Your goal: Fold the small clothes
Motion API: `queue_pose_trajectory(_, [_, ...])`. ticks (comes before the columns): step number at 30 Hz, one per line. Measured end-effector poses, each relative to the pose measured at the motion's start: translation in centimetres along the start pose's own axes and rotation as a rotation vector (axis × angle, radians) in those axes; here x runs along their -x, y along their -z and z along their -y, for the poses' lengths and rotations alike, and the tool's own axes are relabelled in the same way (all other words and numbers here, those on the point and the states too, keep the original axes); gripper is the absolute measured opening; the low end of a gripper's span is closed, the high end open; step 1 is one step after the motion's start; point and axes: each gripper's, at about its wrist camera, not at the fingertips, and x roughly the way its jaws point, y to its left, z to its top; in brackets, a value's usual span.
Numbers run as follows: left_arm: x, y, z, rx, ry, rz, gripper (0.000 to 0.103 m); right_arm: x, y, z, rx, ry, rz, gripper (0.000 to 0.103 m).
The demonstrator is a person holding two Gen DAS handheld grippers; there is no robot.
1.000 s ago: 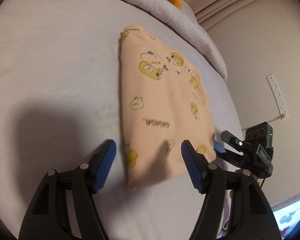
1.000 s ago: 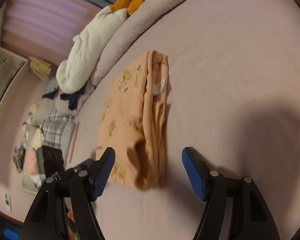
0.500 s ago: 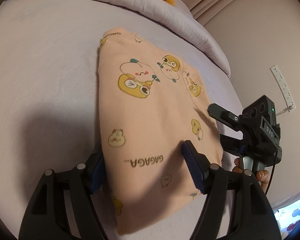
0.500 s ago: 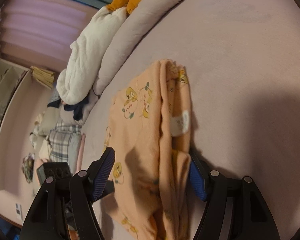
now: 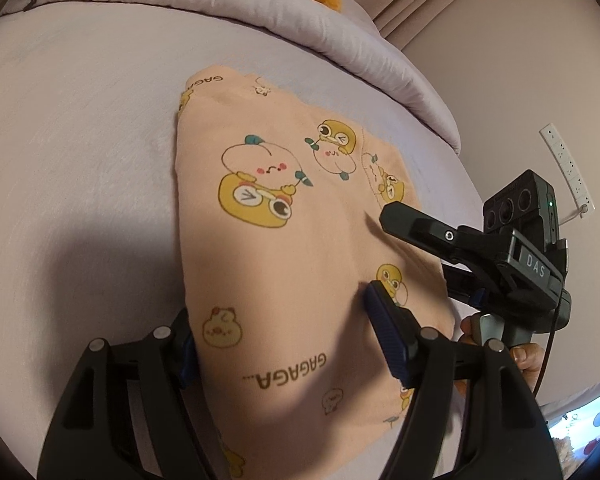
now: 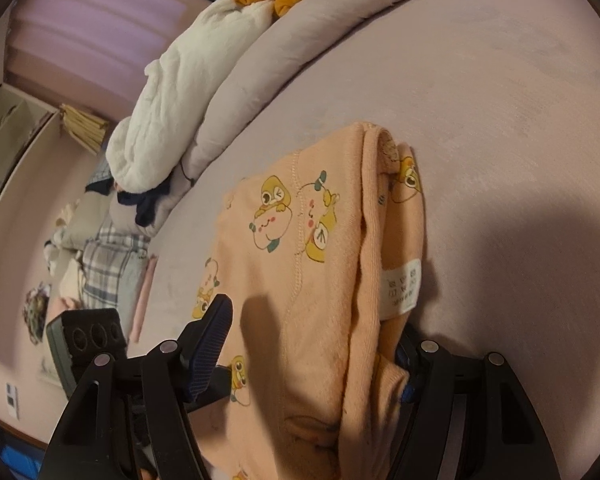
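Soft matt cloth garment [image 5: 284, 264], brushed matt bedsheet [image 5: 80, 128]

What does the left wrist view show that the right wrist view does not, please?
Only the left wrist view shows the "GAGAGA" lettering and a white power strip on the wall. Only the right wrist view shows the white care label, a white duvet and a plaid garment. Both show the folded peach garment on the bed sheet, with each open hand-held gripper straddling it: left, right.
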Motion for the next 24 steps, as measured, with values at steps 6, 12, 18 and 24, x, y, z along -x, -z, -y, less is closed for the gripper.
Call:
queue_pose_trajectory(6, [0.17,0.03,0.09,-0.03,-0.009,-0.007,0.07,-0.32,-0.4,-0.29,0.029,0.004,-0.008,0.07])
queue_pose_trajectory(12, [0.4,0.19,-0.05,-0.044,-0.011,-0.012,0.07,-0.47,-0.65,-0.5,0.052,0.007,-0.015,0.07])
queue_pose_trajectory(18, [0.4,0.49,0.38,-0.065,-0.046,-0.003,0.067,-0.56,-0.44,-0.86,0.082,0.039,-0.009,0.063])
queue_pose_trajectory(24, [0.4,0.64,0.52,-0.058,-0.096,0.009,0.051,-0.44,-0.25,-0.47,0.069,0.064,-0.009,0.034])
